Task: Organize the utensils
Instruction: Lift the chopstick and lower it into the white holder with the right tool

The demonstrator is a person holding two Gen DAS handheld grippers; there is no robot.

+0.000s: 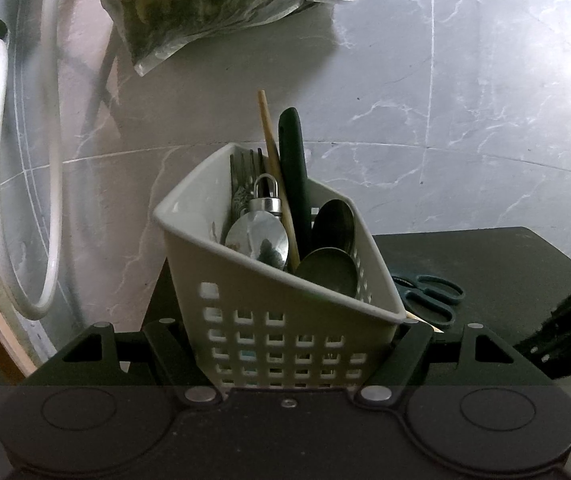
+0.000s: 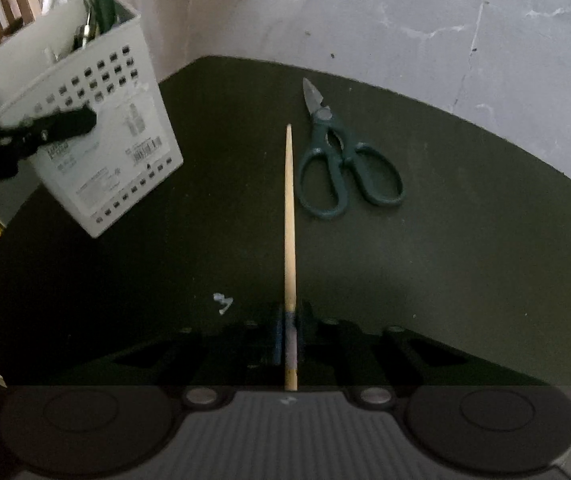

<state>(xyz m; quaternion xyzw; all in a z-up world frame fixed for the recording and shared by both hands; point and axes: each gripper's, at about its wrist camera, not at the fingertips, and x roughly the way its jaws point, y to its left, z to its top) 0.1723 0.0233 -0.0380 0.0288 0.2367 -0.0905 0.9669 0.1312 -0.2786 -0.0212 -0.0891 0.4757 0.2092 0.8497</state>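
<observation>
My left gripper (image 1: pixel 285 344) is closed on the white basket (image 1: pixel 245 280), its two fingers pressing the perforated walls from both sides. The basket is tilted, and in the right wrist view it hangs above the dark table (image 2: pixel 465 260) with its bottom corner raised, at the left side. Inside it I see forks (image 1: pixel 245 172), a shiny spoon (image 1: pixel 257 238), two dark spoons (image 1: pixel 331 248), a wooden chopstick (image 1: pixel 275 168), a black handle (image 1: pixel 295 168) and a small metal piece with a loop (image 1: pixel 265 198).

My right gripper (image 2: pixel 287 336) is clamped on the thick end of a second chopstick (image 2: pixel 289 216). It runs straight forward from the fingers, with its thin tip pointing away over the table. I cannot tell if the tip touches the table.

Green scissors (image 2: pixel 345 160) lie flat on the table just right of this chopstick, blades closed and pointing to the grey marble wall (image 2: pixel 445 20). A small white scrap (image 2: pixel 223 302) lies on the table near the right gripper.

On the wall behind the basket hang a white hose (image 1: pixel 51 160) and a plastic bag (image 1: pixel 213 4) with dark leaves.
</observation>
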